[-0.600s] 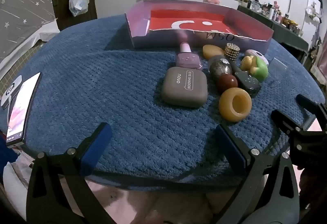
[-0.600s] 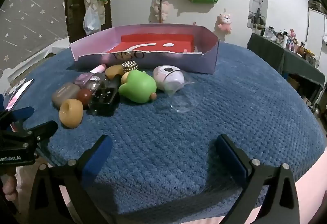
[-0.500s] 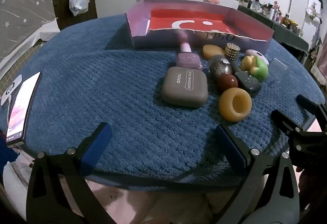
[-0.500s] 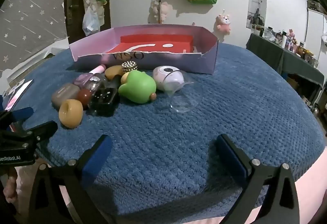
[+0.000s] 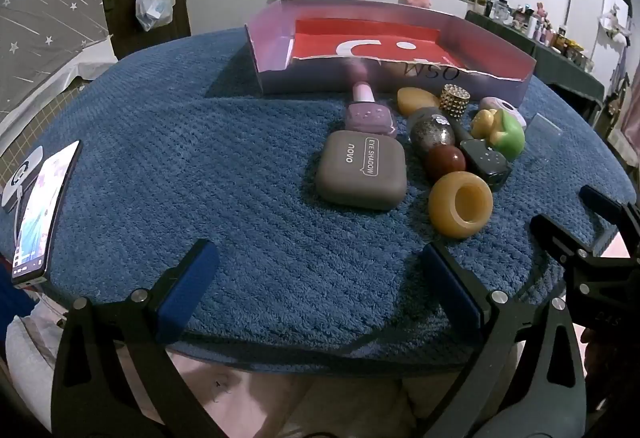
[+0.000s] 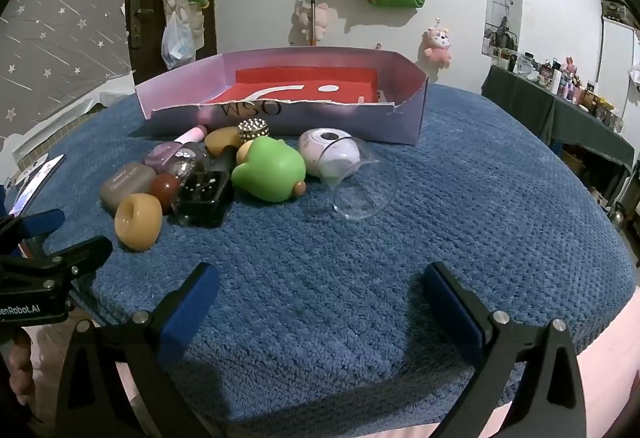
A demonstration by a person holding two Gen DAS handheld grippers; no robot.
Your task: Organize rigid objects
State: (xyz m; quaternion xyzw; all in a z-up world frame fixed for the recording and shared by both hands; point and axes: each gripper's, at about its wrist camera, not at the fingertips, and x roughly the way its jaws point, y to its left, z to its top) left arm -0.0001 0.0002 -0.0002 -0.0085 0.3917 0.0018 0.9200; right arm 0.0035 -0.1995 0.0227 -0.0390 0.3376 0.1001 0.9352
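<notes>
A cluster of small objects lies on the blue mat before a shallow pink box (image 5: 276, 78) with a red floor, also in the right wrist view (image 6: 404, 122). It holds a grey eye-shadow case (image 5: 362, 169), a yellow ring (image 5: 460, 204) (image 6: 138, 216), a green toy (image 6: 272, 170), a black bottle (image 6: 204, 192), a purple nail polish bottle (image 5: 368, 116) and a clear glass cup (image 6: 360, 186). My left gripper (image 5: 316, 278) is open and empty at the mat's near edge. My right gripper (image 6: 316, 298) is open and empty, short of the cluster.
A lit phone (image 5: 40, 206) lies at the mat's left edge. The blue mat (image 5: 180, 158) covers a round table. A dark side table with bottles (image 6: 560, 98) stands at the right. Bags and plush toys hang on the far wall.
The right wrist view has shifted slightly, so the box and objects sit a little lower in frame. The left gripper and all objects have not moved.
</notes>
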